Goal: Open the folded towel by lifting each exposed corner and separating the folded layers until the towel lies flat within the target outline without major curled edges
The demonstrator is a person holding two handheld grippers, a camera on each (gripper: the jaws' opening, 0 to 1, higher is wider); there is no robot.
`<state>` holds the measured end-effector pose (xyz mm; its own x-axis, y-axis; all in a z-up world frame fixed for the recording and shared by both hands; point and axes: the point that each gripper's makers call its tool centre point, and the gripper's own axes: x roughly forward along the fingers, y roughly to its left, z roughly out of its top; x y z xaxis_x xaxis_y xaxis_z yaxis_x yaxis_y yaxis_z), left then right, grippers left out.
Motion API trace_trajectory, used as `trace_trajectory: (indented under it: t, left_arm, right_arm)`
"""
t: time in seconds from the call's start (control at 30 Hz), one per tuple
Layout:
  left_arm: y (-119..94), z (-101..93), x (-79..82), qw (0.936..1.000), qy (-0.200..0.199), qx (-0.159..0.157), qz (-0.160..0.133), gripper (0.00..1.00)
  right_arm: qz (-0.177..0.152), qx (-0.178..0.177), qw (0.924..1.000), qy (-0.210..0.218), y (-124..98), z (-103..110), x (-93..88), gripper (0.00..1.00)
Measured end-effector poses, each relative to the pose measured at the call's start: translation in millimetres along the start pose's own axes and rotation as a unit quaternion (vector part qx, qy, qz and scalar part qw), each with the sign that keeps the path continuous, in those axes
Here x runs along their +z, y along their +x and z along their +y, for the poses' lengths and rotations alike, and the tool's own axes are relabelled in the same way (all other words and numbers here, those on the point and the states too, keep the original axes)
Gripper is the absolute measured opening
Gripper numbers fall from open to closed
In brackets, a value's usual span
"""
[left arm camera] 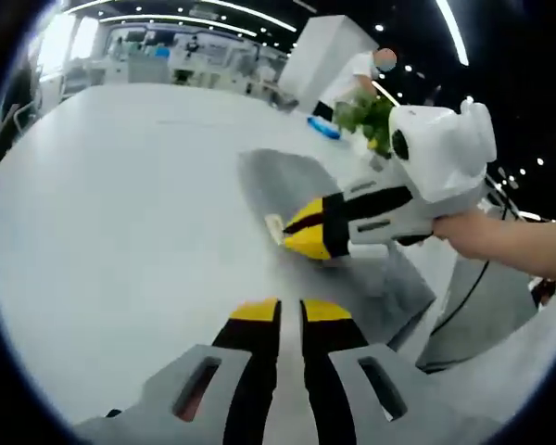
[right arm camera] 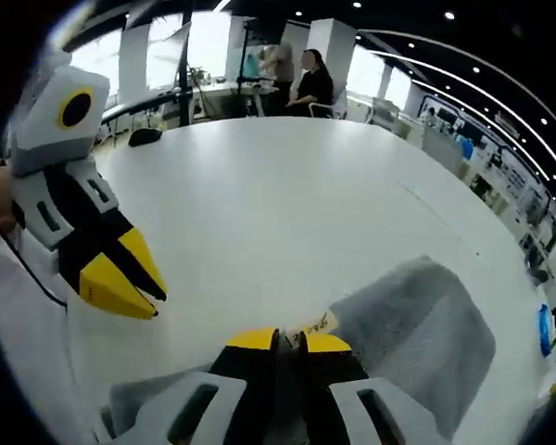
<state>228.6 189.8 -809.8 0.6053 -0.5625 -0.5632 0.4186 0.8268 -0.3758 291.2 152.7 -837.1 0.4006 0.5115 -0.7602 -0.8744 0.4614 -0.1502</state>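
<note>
Wide bare white surface [right arm camera: 287,204] open on all sides, gray towel [right arm camera: 417,343] lying low at near edge, plant [left arm camera: 369,119] and seated people beyond far rim

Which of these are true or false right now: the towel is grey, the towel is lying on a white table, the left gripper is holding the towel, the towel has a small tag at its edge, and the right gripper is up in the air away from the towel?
1. The towel is grey. True.
2. It lies on a white table. True.
3. The left gripper holds the towel. False: its jaws are together over bare table, apart from the towel.
4. A small tag sits at the towel's edge. True.
5. The right gripper hangs clear of the towel. False: its tips are down at the towel's edge by the tag.
</note>
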Motion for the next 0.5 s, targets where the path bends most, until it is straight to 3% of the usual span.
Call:
trace_trajectory:
  t: [0.07, 0.2, 0.33, 0.5]
  left_arm:
    - [0.0, 1.5, -1.5, 0.9999, 0.010, 0.003, 0.004, 0.07]
    - [0.3, 3.9, -1.3, 0.9999, 0.010, 0.003, 0.002, 0.07]
    - [2.2, 5.1, -2.8, 0.9998, 0.016, 0.004, 0.008, 0.07]
    - [3.1, 6.4, -4.0, 0.9994, 0.030, 0.008, 0.014, 0.07]
  right_arm:
    - [0.007, 0.005, 0.9999, 0.008, 3.8, 2.6, -5.6, 0.08]
    - [0.010, -0.010, 0.9998, -0.011, 5.8, -0.3, -7.0, 0.01]
    - [0.011, -0.009, 0.9997, -0.021, 7.6, -1.2, -6.2, 0.00]
    - [-0.005, -0.018, 0.9997, 0.015, -0.3, -0.6, -1.2, 0.00]
